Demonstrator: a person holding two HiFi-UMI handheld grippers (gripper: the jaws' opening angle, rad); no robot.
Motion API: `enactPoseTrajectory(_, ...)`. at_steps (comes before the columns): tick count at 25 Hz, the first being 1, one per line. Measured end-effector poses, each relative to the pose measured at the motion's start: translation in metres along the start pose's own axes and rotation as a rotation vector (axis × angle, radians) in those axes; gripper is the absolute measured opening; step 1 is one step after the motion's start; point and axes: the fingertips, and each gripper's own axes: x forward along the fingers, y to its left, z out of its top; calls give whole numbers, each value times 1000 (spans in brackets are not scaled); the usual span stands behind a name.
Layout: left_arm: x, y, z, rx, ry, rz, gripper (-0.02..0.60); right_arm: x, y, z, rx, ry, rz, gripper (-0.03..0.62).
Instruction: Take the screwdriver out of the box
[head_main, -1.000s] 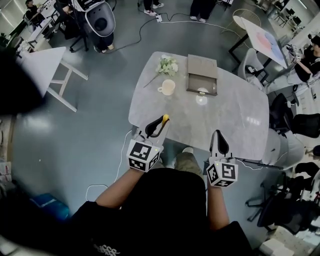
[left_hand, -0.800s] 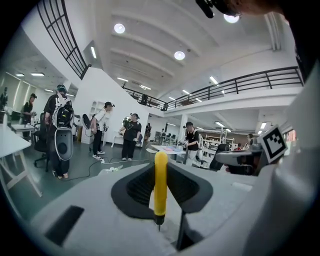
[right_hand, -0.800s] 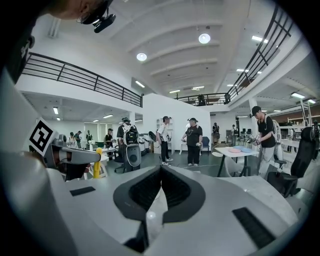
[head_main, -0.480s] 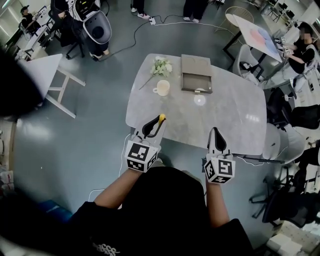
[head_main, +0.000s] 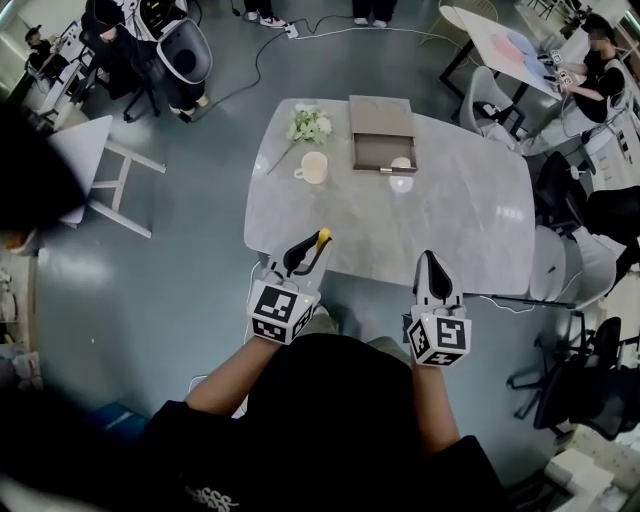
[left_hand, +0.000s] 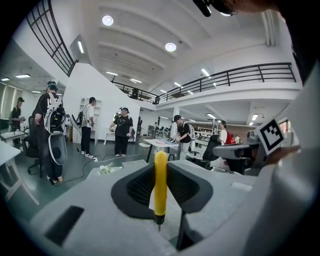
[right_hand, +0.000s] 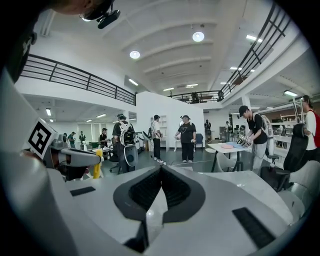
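Since a second ago the table (head_main: 455, 215) and everything on it has slid up and a little leftward in the head view. Both grippers have kept their spots low in that view, just at the table's near edge.

The left gripper (head_main: 308, 250) is clamped on the screwdriver (head_main: 322, 238). From the left gripper view the tool (left_hand: 160, 182) stands upright between the dark pads. Its yellow handle points up and its short metal tip pokes out below. The jaws stand part-way apart, only as wide as the handle they pinch. From above, the yellow end shows just beyond the jaw tips, over the near left corner of the grey tabletop.

The right gripper (head_main: 432, 262) has its jaws pressed together with nothing between them. In its own view the two pads (right_hand: 150, 187) meet at the front edge.

The box (head_main: 381, 135) sits open at the far side of the table, well apart from the screwdriver, which is clear of it. A pale cup (head_main: 313, 168) stands to the left of the box. A small bunch of white flowers (head_main: 310, 125) lies beyond the cup, near the far left corner.

Several people (left_hand: 121, 131) stand about on the grey floor behind the table.
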Motion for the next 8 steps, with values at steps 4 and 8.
enactPoseTrajectory(4,15,-5,2,10,1,-7,83,8,-4,-2,-1,5,13,12)
enactPoseTrajectory(8,33,-12,4,29,7,-5,83,12,-13,-6,6,12,38,12)
